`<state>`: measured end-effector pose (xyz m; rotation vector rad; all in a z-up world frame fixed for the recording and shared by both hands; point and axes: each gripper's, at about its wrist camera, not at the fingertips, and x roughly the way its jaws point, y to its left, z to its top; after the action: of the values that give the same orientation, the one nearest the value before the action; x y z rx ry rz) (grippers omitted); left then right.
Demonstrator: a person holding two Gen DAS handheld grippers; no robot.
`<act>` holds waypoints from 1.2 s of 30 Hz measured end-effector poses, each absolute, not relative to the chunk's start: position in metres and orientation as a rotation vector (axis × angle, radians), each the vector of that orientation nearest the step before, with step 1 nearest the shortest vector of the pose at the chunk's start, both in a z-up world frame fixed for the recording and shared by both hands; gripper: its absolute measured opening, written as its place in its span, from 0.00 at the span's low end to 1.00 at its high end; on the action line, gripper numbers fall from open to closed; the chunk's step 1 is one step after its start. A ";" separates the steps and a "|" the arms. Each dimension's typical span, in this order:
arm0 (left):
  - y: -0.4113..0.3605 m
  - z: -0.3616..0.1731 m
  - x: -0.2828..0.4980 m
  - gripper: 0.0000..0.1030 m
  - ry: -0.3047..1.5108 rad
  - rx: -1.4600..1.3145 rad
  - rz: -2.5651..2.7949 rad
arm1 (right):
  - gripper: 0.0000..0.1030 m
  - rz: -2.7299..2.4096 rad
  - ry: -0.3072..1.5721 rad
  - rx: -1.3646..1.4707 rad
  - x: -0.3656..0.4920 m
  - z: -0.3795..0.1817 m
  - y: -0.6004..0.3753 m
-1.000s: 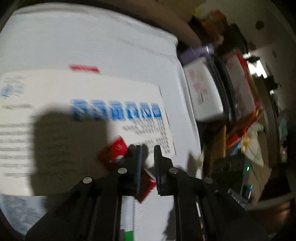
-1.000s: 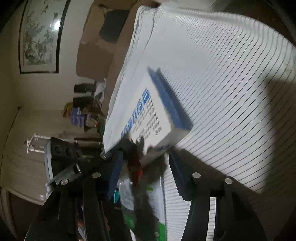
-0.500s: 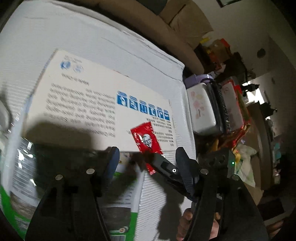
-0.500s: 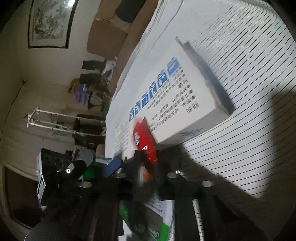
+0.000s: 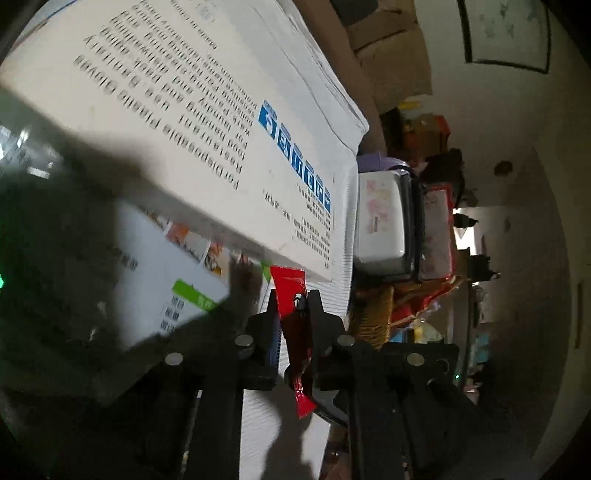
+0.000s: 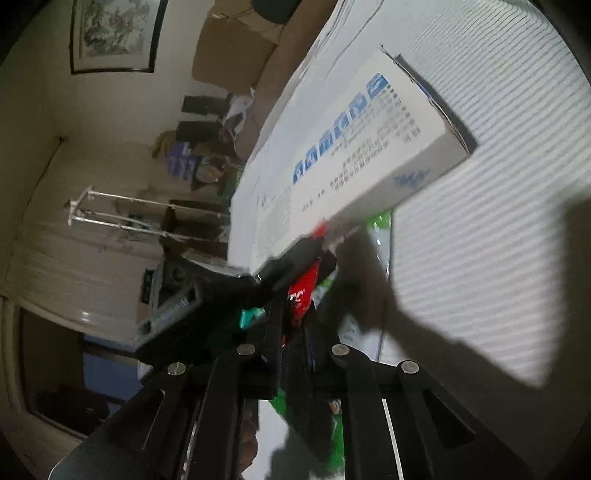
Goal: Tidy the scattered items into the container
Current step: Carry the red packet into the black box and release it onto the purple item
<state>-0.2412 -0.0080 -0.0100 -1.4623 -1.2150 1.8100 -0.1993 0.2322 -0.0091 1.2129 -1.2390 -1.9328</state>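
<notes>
Between both pairs of tongs hangs the red sauce packet [image 5: 293, 314], just off the near corner of the white box [image 5: 207, 122]. The left gripper [image 5: 293, 301], agape half a second ago, is closing on it, while the right gripper [image 6: 293, 314] stays clenched on its other end. Judging by this, the packet is off the box and can go to the container, which is not visible.

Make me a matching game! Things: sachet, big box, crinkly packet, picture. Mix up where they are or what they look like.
Things:
1. red sachet
2. white box
3. green and white packet
4. framed picture

Clues:
A. hangs on the wall
B. partly covered by the box
C. between gripper fingers
D. has blue squares printed on it

Pairs: 1-C, 2-D, 3-B, 4-A.

The left gripper has the sachet between its fingers, and its jaws are closing.
</notes>
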 end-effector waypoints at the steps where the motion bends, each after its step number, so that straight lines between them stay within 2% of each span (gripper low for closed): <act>1: -0.009 -0.008 -0.237 0.11 -1.217 -1.458 1.815 | 0.09 -1.927 -1.240 1.216 -0.196 -0.008 0.231; 5: -0.025 0.014 -0.217 0.10 -1.219 -1.409 1.837 | 0.09 -1.908 -1.194 1.205 -0.186 0.007 0.217; 11: -0.073 0.080 -0.185 0.09 -1.164 -1.298 1.930 | 0.09 -1.836 -1.086 1.158 -0.172 0.050 0.171; 16: -0.145 0.133 -0.173 0.08 -1.150 -1.251 2.041 | 0.12 -1.784 -0.987 1.114 -0.182 0.092 0.104; 20: -0.204 0.156 -0.180 0.09 -1.114 -1.281 2.160 | 0.13 -1.760 -0.912 1.140 -0.203 0.111 0.041; 26: -0.271 0.127 -0.220 0.11 -1.170 -1.433 2.164 | 0.13 -1.803 -0.791 1.271 -0.252 0.100 -0.038; 29: -0.284 0.099 -0.240 0.12 -1.139 -1.528 2.163 | 0.14 -1.853 -0.708 1.360 -0.269 0.088 -0.060; 31: -0.291 0.086 -0.244 0.12 -1.096 -1.586 2.185 | 0.19 -1.889 -0.643 1.410 -0.273 0.085 -0.067; 33: -0.291 0.075 -0.252 0.10 -1.044 -1.658 2.182 | 0.20 -1.905 -0.585 1.417 -0.271 0.087 -0.068; 35: -0.284 0.068 -0.255 0.10 -0.959 -1.724 2.198 | 0.27 -1.945 -0.507 1.399 -0.264 0.097 -0.064; 36: -0.279 0.065 -0.257 0.10 -0.915 -1.749 2.200 | 0.36 -1.971 -0.474 1.384 -0.260 0.102 -0.060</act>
<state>-0.2570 -0.2790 0.0651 -1.7486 -0.9150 2.2000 -0.2598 -0.0599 0.1021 1.3837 -0.4743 -1.9708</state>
